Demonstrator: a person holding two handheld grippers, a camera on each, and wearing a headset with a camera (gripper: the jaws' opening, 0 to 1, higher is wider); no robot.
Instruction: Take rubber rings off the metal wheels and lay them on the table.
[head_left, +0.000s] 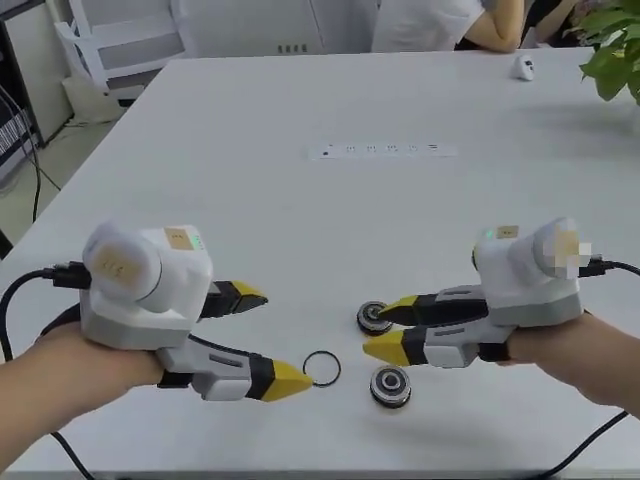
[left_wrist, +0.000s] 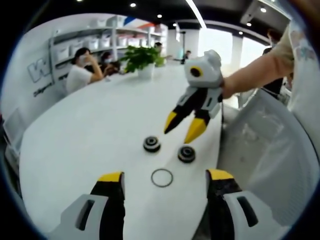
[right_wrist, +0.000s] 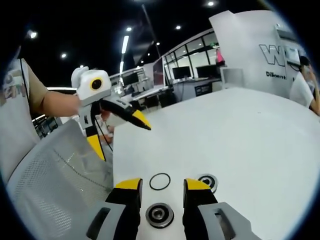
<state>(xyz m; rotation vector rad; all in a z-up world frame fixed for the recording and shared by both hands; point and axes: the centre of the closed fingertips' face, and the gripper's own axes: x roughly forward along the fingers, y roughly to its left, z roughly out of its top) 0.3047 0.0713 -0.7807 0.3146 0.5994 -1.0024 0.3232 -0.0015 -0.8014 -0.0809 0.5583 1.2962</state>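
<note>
A thin black rubber ring (head_left: 321, 368) (left_wrist: 162, 177) (right_wrist: 160, 181) lies flat on the white table (head_left: 300, 220), loose from the wheels. Two small metal wheels with dark rims sit to its right, one farther (head_left: 375, 316) (left_wrist: 151, 144) and one nearer (head_left: 390, 385) (left_wrist: 186, 154). My left gripper (head_left: 272, 338) (left_wrist: 165, 176) is wide open and empty, its jaws spread either side of the ring and above it. My right gripper (head_left: 378, 330) (right_wrist: 162, 184) is open and empty, hovering over the wheels. In the right gripper view one wheel (right_wrist: 160, 215) lies between the jaws, the other (right_wrist: 207, 181) beside the right jaw.
A white power strip (head_left: 385, 150) lies at mid-table. A small white object (head_left: 524, 67) and a green plant (head_left: 612, 50) are at the far right. A person (head_left: 430, 22) sits at the far edge. A white chair (head_left: 120, 45) stands at the far left.
</note>
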